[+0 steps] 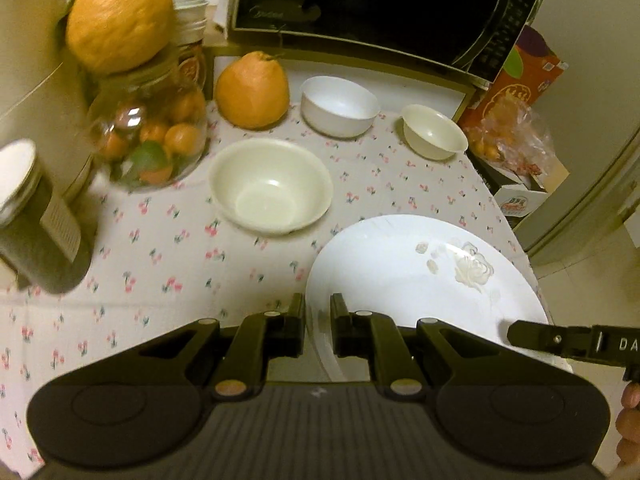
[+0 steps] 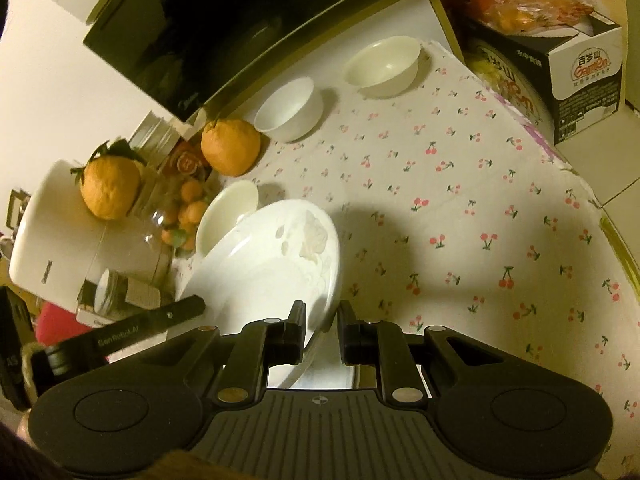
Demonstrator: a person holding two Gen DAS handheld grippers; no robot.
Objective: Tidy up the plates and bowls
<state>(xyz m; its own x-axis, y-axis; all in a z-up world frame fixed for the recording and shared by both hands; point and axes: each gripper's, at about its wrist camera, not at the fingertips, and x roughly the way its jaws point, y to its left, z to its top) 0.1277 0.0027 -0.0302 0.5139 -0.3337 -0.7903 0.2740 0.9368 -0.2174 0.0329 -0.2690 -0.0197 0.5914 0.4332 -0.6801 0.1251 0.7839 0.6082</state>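
- We find both grippers closed on the rim of 1 white plate (image 1: pixel 404 276), each from its own side.
- The left gripper (image 1: pixel 318 320) has its jaws nearly together on the plate's near left edge; the rim passes between the 2 pads.
- The right gripper (image 2: pixel 322 326) stands a little wider, also clamped on the plate rim. In the right wrist view the plate (image 2: pixel 276 264) is tilted, its far edge raised above the table (image 2: pixel 460 208) and casting a shadow on the cloth.
- The plate bears a pale raised floral mark on its inner face.
- A finger of the right gripper shows at the right edge of the left wrist view, lying over the plate's rim; part of a hand (image 1: pixel 630 420) is visible below it.
- The table carries a cherry-print cloth.
- We count 3 bowls standing upright on the cloth. A wide cream bowl (image 1: pixel 272 186) sits just beyond the plate. A white bowl (image 1: pixel 339 106) and a smaller cream bowl (image 1: pixel 434 131) stand further back, near the microwave (image 1: pixel 380 8).
- All 3 bowls look empty and stand apart from one another.
- A large orange citrus fruit (image 1: pixel 253 90) rests on the cloth beside the white bowl.
- A glass jar (image 1: pixel 150 140) of small oranges stands at the left, with a 2nd large citrus fruit on top of it.
- A dark jar with a pale lid (image 1: pixel 36 216) is at the far left, blurred.
- A carton with bagged fruit (image 1: pixel 516 152) stands past the right edge of the table.
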